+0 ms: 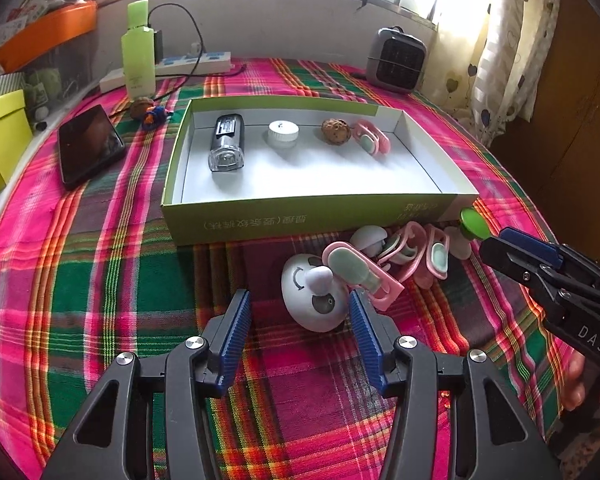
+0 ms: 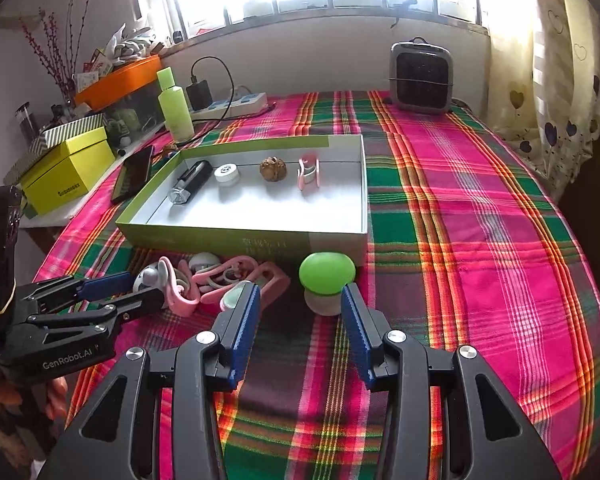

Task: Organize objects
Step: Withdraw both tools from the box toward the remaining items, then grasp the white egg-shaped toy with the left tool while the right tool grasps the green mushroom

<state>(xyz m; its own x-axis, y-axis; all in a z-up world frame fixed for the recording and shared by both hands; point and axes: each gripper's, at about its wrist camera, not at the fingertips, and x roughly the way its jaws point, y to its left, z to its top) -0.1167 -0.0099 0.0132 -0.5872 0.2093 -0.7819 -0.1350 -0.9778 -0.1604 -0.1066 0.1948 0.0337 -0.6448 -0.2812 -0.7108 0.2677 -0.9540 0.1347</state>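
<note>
Blue-padded jaws apart, nothing held

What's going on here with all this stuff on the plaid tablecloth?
A person is sorting small items into a shallow green box using two handheld grippers. Four items already sit in a row inside it. The left gripper is open around a white egg-shaped gadget in the pile before the box. The right gripper is open just short of a green-capped mushroom-shaped piece. Neither is gripped yet.
</note>
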